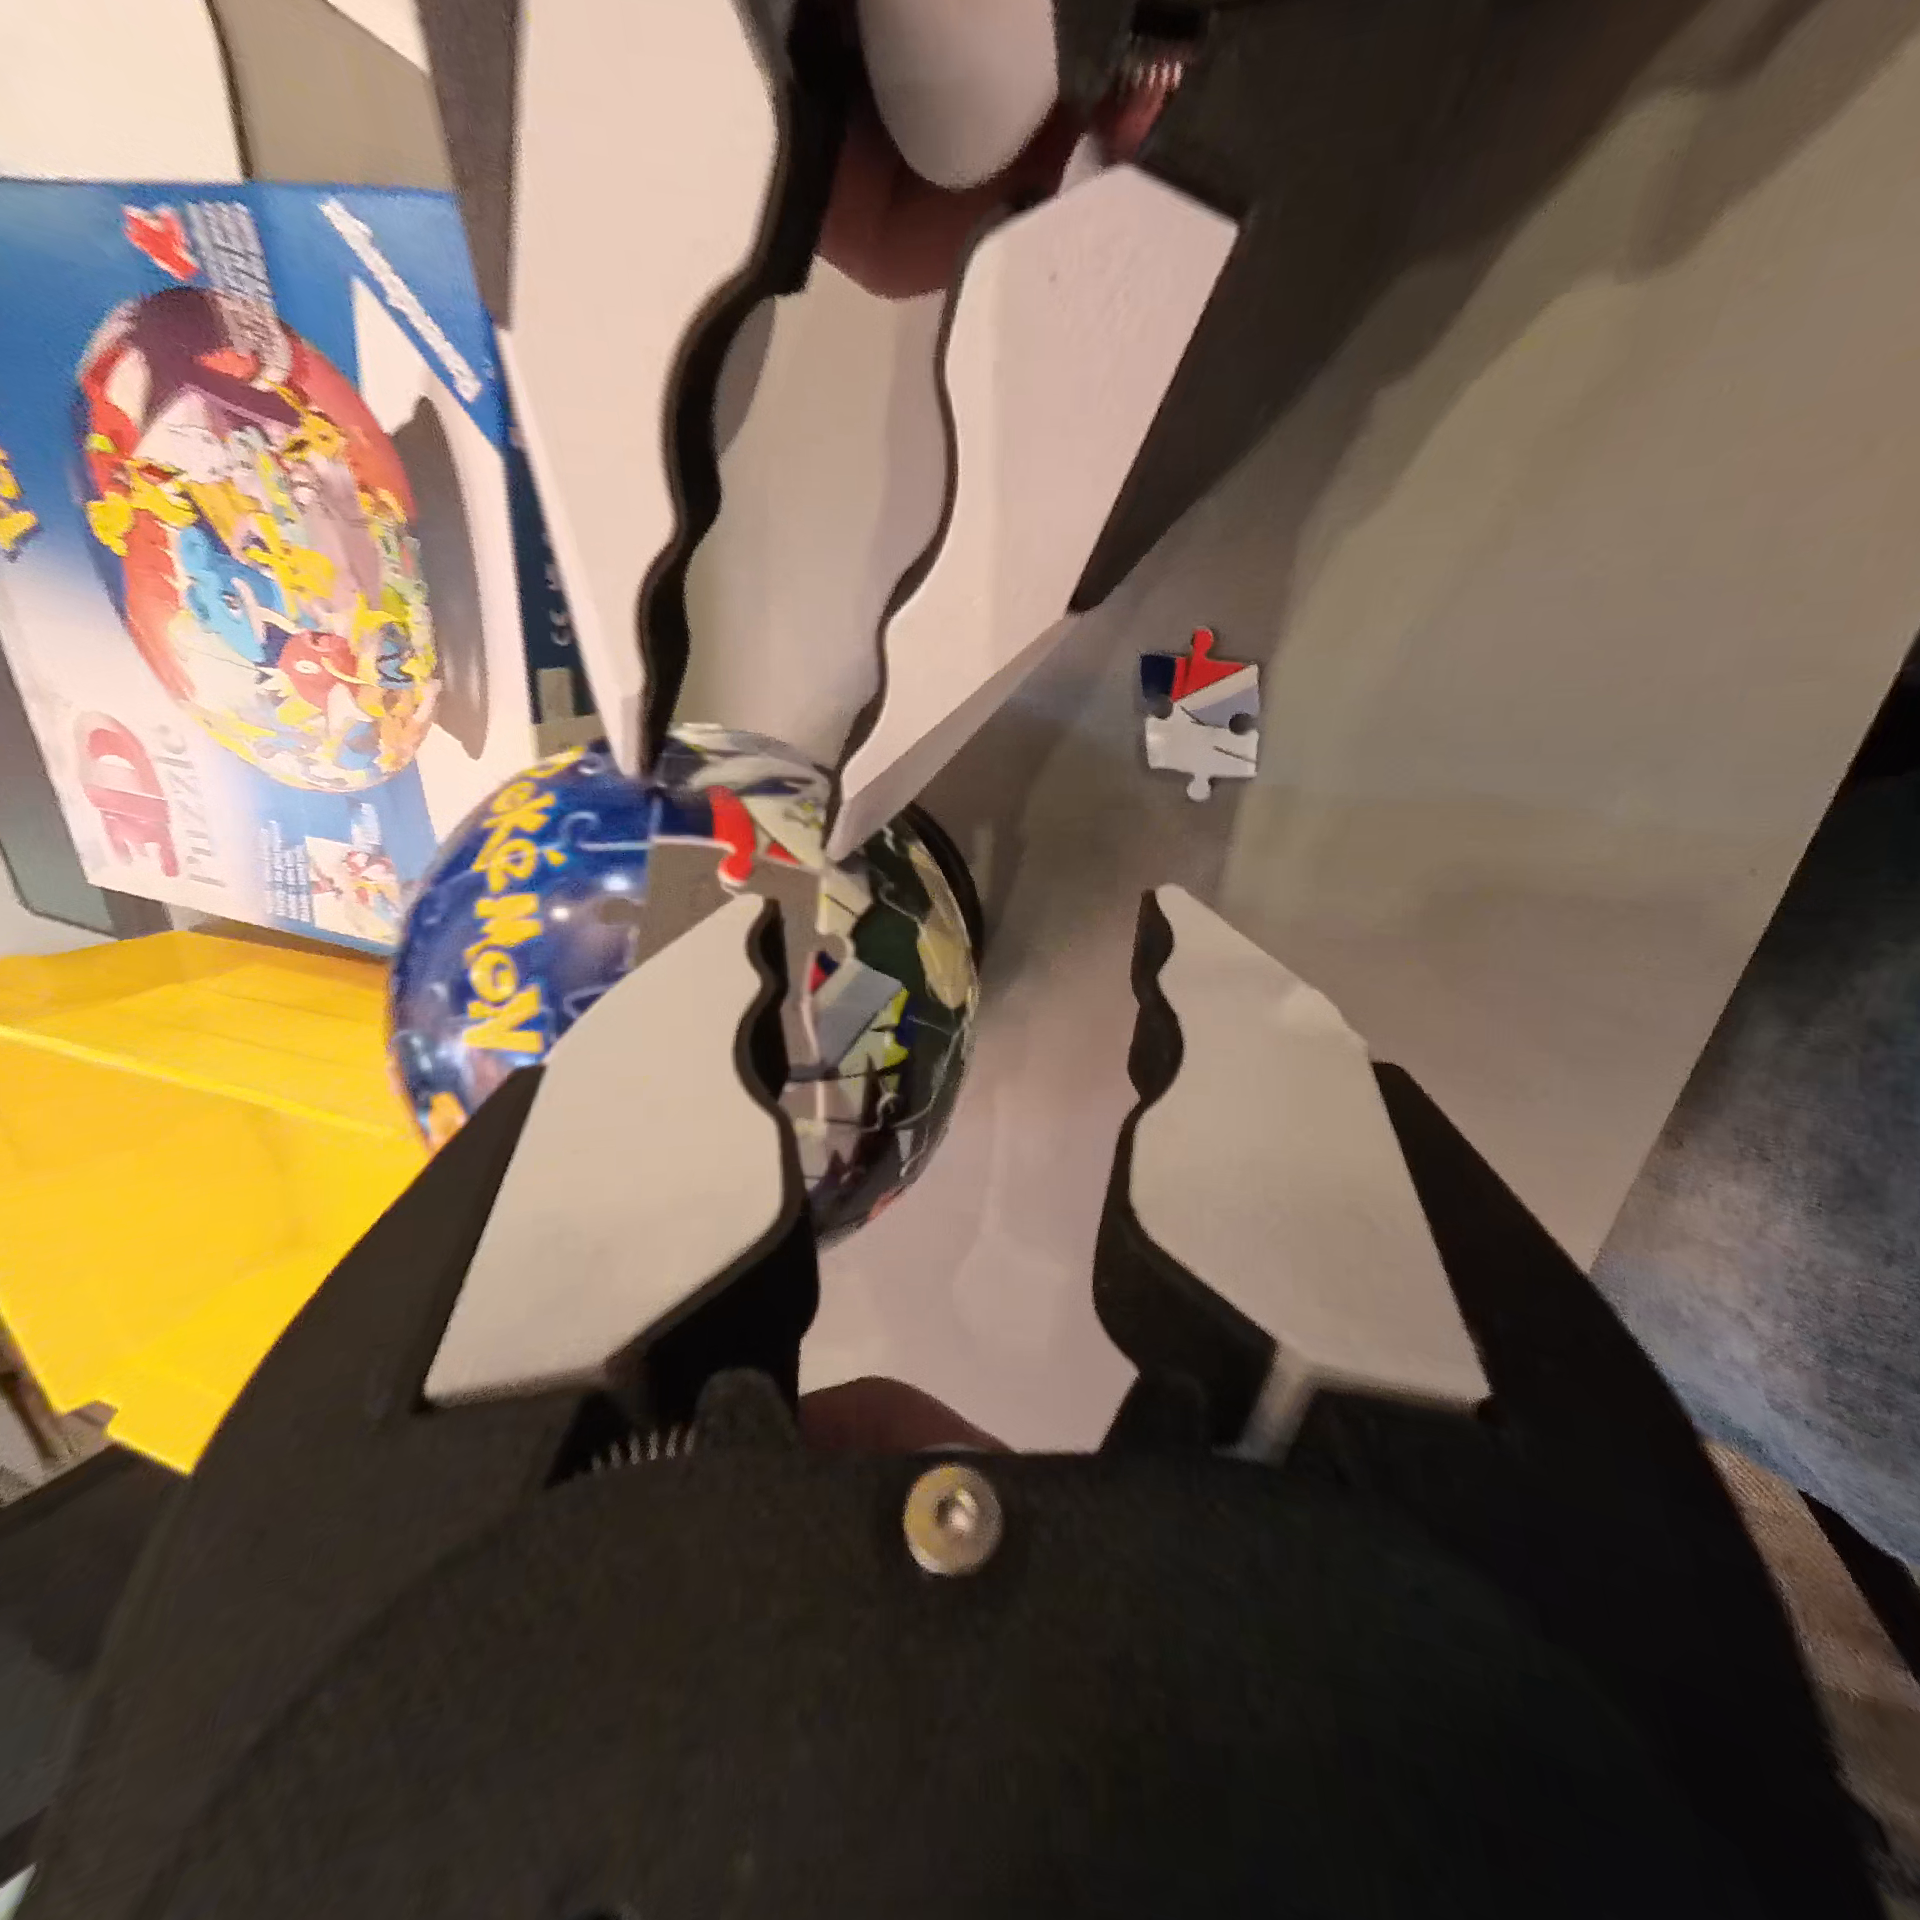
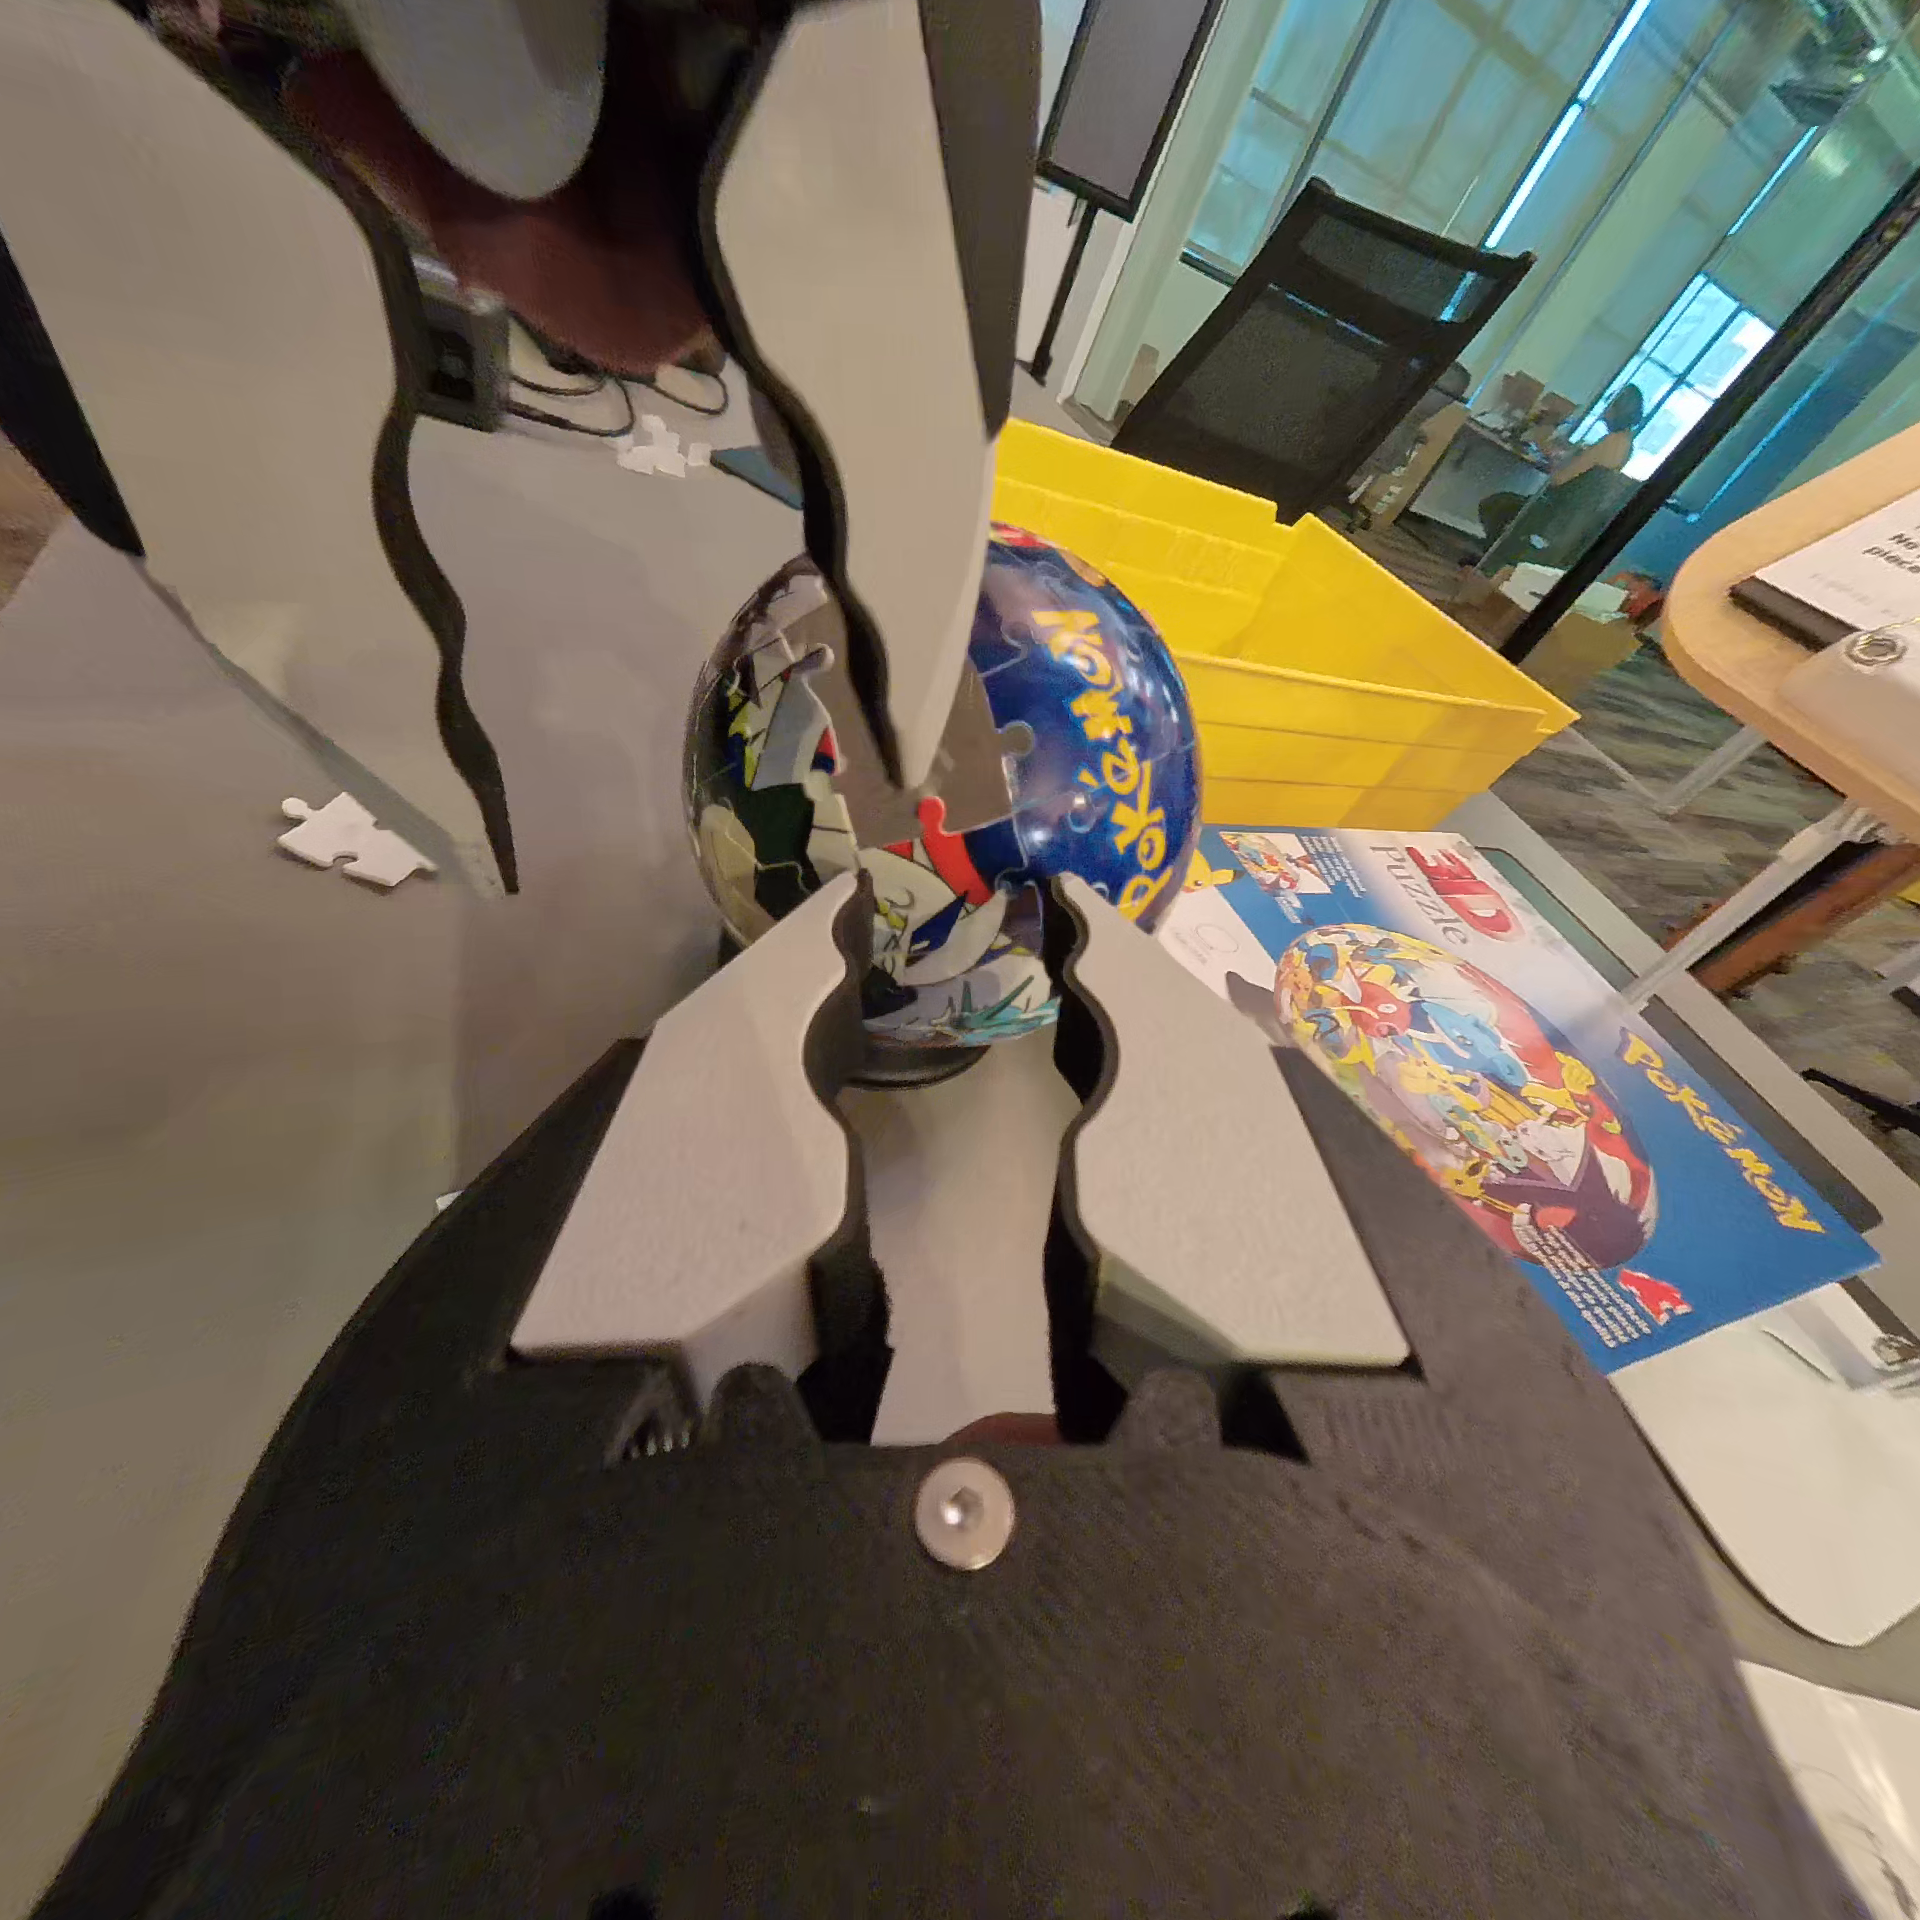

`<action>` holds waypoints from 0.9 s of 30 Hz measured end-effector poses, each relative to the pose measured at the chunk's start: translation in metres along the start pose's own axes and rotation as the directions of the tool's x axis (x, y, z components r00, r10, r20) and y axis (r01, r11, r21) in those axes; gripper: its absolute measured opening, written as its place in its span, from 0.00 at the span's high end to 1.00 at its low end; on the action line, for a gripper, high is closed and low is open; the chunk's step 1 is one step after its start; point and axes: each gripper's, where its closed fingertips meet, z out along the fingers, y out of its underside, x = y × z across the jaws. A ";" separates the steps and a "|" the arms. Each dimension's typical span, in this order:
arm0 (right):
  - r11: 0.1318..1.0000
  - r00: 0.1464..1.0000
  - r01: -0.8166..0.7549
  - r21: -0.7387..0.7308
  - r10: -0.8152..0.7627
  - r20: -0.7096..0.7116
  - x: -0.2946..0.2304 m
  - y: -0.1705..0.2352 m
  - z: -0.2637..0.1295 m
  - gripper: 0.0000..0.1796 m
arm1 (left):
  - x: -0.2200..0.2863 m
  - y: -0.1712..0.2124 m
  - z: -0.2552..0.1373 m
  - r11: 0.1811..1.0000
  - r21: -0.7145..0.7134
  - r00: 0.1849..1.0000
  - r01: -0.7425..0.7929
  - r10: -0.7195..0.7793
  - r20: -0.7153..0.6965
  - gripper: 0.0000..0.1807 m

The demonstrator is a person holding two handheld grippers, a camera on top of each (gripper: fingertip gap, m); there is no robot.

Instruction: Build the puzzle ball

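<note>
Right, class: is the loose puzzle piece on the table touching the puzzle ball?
Apart. The left wrist view shows bare grey table between the loose puzzle piece and the puzzle ball.

The puzzle ball (image 2: 940, 769) sits on the bench (image 2: 208, 1039), between the two opposing tongs. In the right wrist view, a bin (image 2: 1299, 665) lies behind the ball and the puzzle box (image 2: 1507, 1091) lies flat to its right. A loose puzzle piece (image 2: 353, 840) lies on the bench to the left.

Glossy blue puzzle ball (image 2: 1081, 727) with yellow lettering, loose red-white-blue cardboard puzzle piece (image 1: 1202, 717), yellow plastic bin (image 2: 1320, 665), blue picture-printed puzzle box (image 1: 239, 540)
</note>
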 end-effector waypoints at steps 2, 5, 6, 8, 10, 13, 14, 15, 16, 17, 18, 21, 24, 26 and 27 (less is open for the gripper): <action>1.000 1.000 -0.001 -0.002 0.001 0.018 -0.003 0.001 0.000 0.84 | -0.006 -0.002 -0.007 1.000 0.029 0.998 0.012 -0.014 0.064 0.62; 1.000 0.999 -0.018 0.014 0.017 0.047 -0.003 0.000 -0.008 0.83 | -0.011 -0.002 -0.020 0.993 0.091 0.984 0.078 -0.092 0.154 0.57; 0.999 0.998 -0.034 0.017 0.033 0.055 0.000 0.001 -0.011 0.81 | -0.013 0.002 -0.024 0.989 0.105 0.973 0.102 -0.122 0.197 0.54; 0.996 0.993 -0.091 0.018 0.090 0.073 0.010 0.002 -0.015 0.78 | -0.020 0.016 -0.028 0.974 0.140 0.934 0.177 -0.211 0.288 0.48; 0.991 0.987 -0.132 0.010 0.130 0.097 0.020 0.003 -0.015 0.76 | -0.024 0.033 -0.025 0.953 0.162 0.890 0.257 -0.299 0.345 0.45; 0.985 0.961 -0.171 -0.027 0.173 0.217 0.017 0.003 -0.010 0.71 | -0.020 0.057 -0.006 0.915 0.169 0.844 0.367 -0.403 0.352 0.40; 0.984 0.951 -0.170 -0.061 0.180 0.251 0.016 0.006 -0.007 0.71 | -0.020 0.062 0.001 0.903 0.174 0.830 0.393 -0.430 0.356 0.39; 0.983 0.947 -0.158 -0.091 0.177 0.270 0.016 0.010 -0.004 0.69 | -0.020 0.062 0.006 0.886 0.208 0.817 0.414 -0.463 0.344 0.40; 0.983 0.943 -0.136 -0.126 0.167 0.288 0.015 0.014 -0.001 0.68 | -0.021 0.064 0.010 0.865 0.235 0.799 0.443 -0.500 0.333 0.38; 0.981 0.938 -0.110 -0.160 0.156 0.310 0.014 0.019 0.002 0.67 | -0.022 0.067 0.013 0.854 0.243 0.785 0.459 -0.518 0.339 0.39; 0.979 0.933 -0.092 -0.180 0.148 0.329 0.014 0.021 0.005 0.65 | -0.024 0.068 0.015 0.853 0.252 0.779 0.458 -0.521 0.348 0.40; 0.973 0.914 -0.028 -0.227 0.117 0.389 0.013 0.029 0.011 0.53 | -0.029 0.072 0.019 0.839 0.291 0.755 0.460 -0.542 0.369 0.41; 0.975 0.886 -0.003 -0.224 0.107 0.452 0.010 0.028 0.018 0.51 | -0.036 0.070 0.019 0.808 0.369 0.725 0.459 -0.581 0.370 0.45; 0.974 0.886 0.016 -0.227 0.092 0.455 0.009 0.028 0.023 0.50 | -0.038 0.070 0.020 0.801 0.391 0.722 0.454 -0.588 0.366 0.45; 0.972 0.888 0.014 -0.236 0.097 0.450 0.010 0.028 0.024 0.51 | -0.039 0.071 0.019 0.803 0.397 0.725 0.445 -0.583 0.367 0.45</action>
